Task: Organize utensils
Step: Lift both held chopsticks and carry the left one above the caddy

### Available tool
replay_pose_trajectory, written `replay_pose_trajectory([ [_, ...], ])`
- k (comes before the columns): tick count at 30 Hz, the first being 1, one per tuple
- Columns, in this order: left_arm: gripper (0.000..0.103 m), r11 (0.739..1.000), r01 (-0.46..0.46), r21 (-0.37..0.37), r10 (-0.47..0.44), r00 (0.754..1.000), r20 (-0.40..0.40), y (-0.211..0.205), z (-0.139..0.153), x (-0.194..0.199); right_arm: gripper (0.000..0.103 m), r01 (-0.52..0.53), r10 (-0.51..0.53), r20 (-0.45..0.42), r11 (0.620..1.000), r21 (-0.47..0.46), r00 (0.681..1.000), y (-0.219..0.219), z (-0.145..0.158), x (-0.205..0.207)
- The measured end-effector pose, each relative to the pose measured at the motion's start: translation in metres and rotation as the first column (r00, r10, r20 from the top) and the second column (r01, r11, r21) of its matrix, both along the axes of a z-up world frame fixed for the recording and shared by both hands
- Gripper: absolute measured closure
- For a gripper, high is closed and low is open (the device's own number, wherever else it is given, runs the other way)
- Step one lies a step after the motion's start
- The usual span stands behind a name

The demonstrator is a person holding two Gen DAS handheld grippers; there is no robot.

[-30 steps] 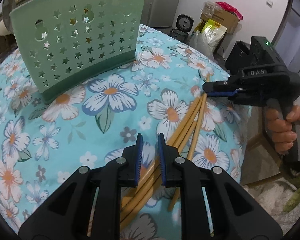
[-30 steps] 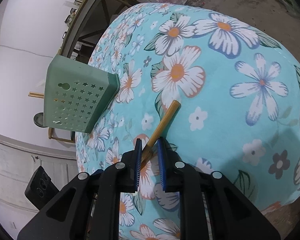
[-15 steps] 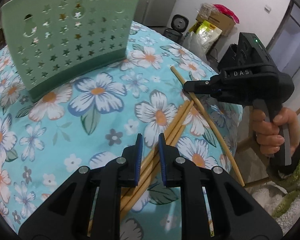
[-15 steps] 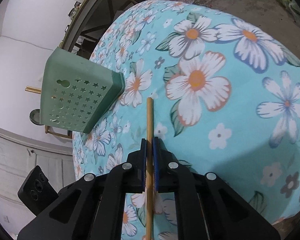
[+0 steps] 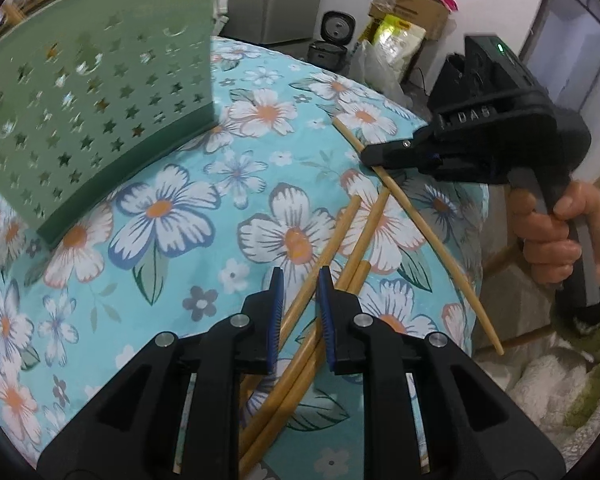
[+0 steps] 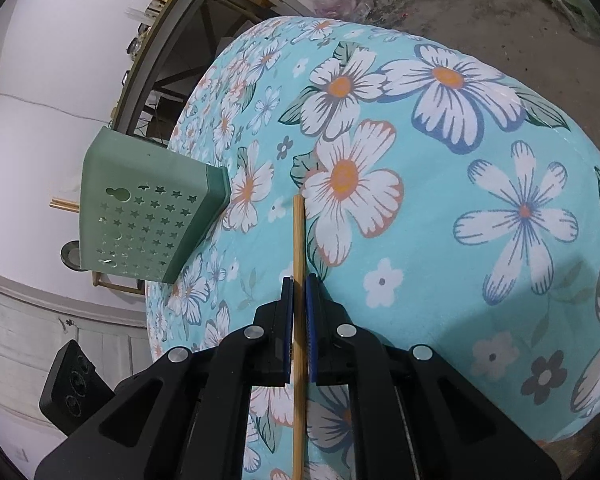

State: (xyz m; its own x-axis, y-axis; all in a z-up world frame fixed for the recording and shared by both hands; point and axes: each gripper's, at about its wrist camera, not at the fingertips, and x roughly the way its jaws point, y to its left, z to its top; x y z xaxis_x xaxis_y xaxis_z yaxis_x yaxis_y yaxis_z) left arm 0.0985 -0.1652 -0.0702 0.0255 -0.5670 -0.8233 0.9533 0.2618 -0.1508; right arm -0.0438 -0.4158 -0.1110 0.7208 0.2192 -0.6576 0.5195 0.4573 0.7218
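the chopsticks (image 5: 352, 248) are seen as a loose bundle lying on the flowered cloth (image 5: 172, 216) that covers the surface, their ends fanned out toward the far side and their near parts running under the left gripper (image 5: 298, 280). one stick of the bundle is lined up with the gap between the left fingers (image 5: 277, 308), which are set narrow; in this view no pad can be seen pressing on it, and whether the stick is touched cannot be told for certain. a single chopstick (image 6: 299, 300) is clamped between the fingers of the right gripper (image 6: 299, 280), which are closed tight on it; the stick runs straight along the fingers, with its far tip reaching out past them over the cloth and its rear part passing back under the gripper body. in the left wrist view the same stick is seen held aslant above the bundle, crossing over the fanned ends, with the person's hand (image 5: 552, 240) wrapped round the right gripper's handle. a green holder (image 5: 88, 112) pierced with star-shaped holes stands on the cloth well apart from the bundle, beyond and to the left of both grippers, and two stick ends (image 6: 62, 205) are seen poking out of its top in the right wrist view
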Motion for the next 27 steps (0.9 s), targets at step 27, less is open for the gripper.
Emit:
replay_pose_trajectory([
  [27,0.082,0.958,-0.281,0.051,0.28,0.959,0.04,0.018,0.012,0.075,0.08,-0.17,0.163,-0.067,0.978,-0.12,0.984,0.005,0.018,0.05],
])
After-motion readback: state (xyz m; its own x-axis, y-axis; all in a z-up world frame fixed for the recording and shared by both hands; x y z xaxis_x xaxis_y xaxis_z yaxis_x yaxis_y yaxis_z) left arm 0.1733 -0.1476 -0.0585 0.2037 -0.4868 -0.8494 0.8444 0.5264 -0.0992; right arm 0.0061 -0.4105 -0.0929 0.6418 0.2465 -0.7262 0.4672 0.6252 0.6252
